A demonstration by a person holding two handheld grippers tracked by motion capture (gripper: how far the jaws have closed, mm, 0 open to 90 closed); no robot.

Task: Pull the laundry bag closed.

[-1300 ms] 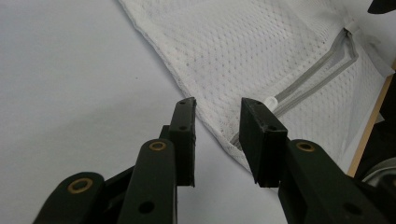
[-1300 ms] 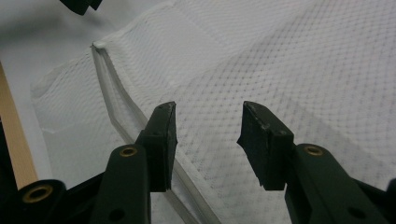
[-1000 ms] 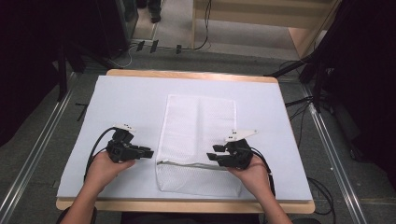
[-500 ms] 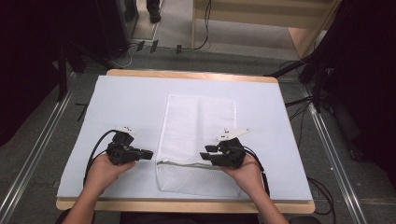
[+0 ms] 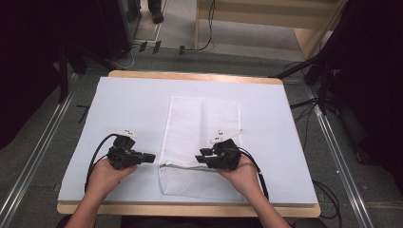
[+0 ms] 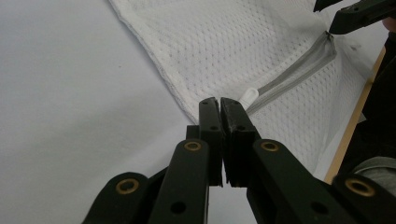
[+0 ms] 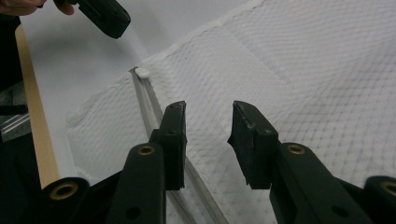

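Observation:
A white mesh bag [image 5: 202,123] lies flat on the pale sheet, with a grey zipper [image 5: 183,166] running across its near end. My left gripper [image 5: 151,158] is shut and empty. It sits just left of the bag's edge, and its tips [image 6: 219,100] are close to the white zipper pull [image 6: 250,95]. My right gripper [image 5: 199,159] hovers open over the bag, with its jaws [image 7: 208,114] above the mesh beside the zipper [image 7: 149,100]. The pull [image 7: 142,73] sits at the zipper's far end in that view, near the left gripper [image 7: 105,16].
The pale sheet [image 5: 128,109] covers a wooden table whose front edge [image 5: 190,209] runs just behind the hands. Floor rails, cables and dark equipment surround the table. A person's feet stand at the far back [image 5: 154,14].
My right gripper has slid a little to the left over the bag, toward the zipper's middle. The left gripper has barely moved and stays shut.

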